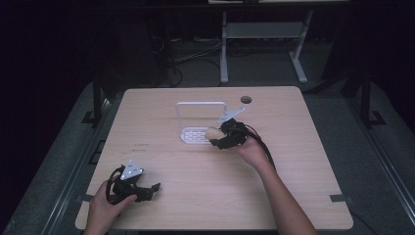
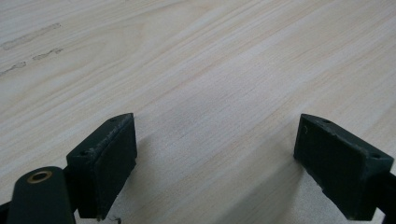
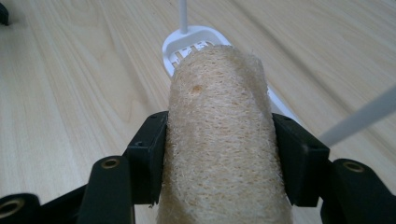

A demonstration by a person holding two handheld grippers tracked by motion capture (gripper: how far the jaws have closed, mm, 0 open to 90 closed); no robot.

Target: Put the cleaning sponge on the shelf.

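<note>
- We see a light wooden table [image 1: 205, 166], dark room around it.
- Right gripper [image 1: 218, 138] clamps a tan loofah sponge [image 3: 219, 140] between both pads, holding it just above the right edge of the white slotted rack [image 1: 195, 133] at table centre.
- Left gripper [image 1: 147, 192] rests at the near left corner, jaws wide apart, bare wood between them.

the left gripper [image 1: 149, 190] rests low near the tabletop's front left corner, jaws spread wide with nothing between them. the right gripper [image 1: 215, 137], on an outstretched forearm, hangs over the tabletop's middle, jaws clamped on a loofah [image 3: 219, 140].
</note>
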